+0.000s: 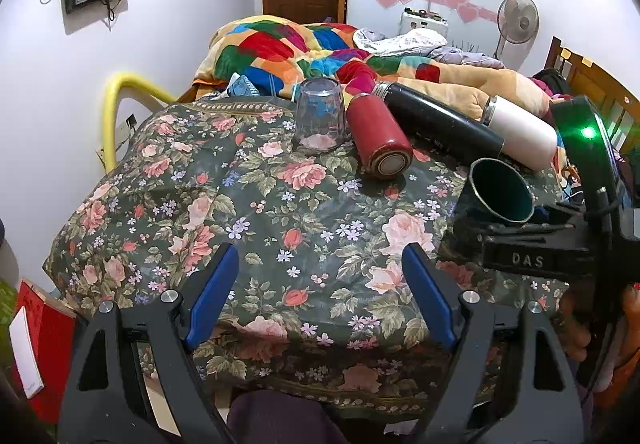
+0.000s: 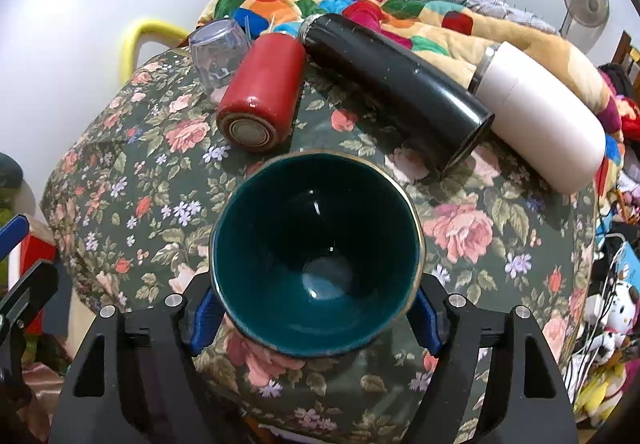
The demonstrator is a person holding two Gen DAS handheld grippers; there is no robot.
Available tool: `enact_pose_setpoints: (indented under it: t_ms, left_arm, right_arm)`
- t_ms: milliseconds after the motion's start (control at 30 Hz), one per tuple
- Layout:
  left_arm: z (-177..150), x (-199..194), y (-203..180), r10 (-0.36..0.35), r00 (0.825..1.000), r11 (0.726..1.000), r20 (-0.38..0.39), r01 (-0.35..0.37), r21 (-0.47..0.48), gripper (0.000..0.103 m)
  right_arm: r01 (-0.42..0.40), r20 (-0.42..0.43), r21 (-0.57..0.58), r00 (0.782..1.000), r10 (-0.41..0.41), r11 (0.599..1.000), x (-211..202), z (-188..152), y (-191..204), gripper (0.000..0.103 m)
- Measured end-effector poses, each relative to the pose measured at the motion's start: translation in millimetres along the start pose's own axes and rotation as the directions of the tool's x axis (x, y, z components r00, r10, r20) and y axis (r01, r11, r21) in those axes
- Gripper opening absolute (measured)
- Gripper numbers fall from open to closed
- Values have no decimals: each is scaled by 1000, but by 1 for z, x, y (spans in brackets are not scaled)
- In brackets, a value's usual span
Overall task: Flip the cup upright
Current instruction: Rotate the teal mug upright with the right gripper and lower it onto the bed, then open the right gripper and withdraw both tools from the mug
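From the left wrist, the left gripper [image 1: 316, 292] is seen spread apart and empty; the cup [image 1: 500, 191] is held ahead to its right by the right gripper [image 1: 532, 240], whose fingers are partly hidden.

From the right wrist, the cup [image 2: 316, 256] is clamped between the right gripper [image 2: 316, 318], mouth toward the camera, hiding the pads.

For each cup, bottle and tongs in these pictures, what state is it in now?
Green cup: gripped, tilted, mouth facing the camera.
Right tongs: shut on the green cup.
Left tongs: open, holding nothing.
Clear cup: upside down on the cloth.
Red bottle: lying on its side.
Black bottle: lying down.
White bottle: lying down.
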State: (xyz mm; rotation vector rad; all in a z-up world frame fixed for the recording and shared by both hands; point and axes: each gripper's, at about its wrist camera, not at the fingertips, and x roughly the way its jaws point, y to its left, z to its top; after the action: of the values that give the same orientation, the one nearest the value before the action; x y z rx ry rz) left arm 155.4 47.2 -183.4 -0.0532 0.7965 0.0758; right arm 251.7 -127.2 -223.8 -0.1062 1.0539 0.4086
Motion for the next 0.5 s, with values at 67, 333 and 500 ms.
enact_pose_setpoints:
  t_ms: [67, 333, 500]
  left_arm:
    - [2, -5, -1, -2, 1000, 1000, 10, 2, 2, 83]
    - [17, -49, -17, -34, 993, 999, 110, 33, 15, 83]
    - [34, -101, -27, -83, 967, 997, 239, 79, 23, 83]
  right_arm:
    - [-18, -7, 9, 1000, 18, 1000, -4, -5, -2, 74]
    - [11, 130, -39, 992, -5, 999, -74, -29, 1, 74]
    - [71, 340, -44, 939, -52, 996, -153, -36, 0, 74]
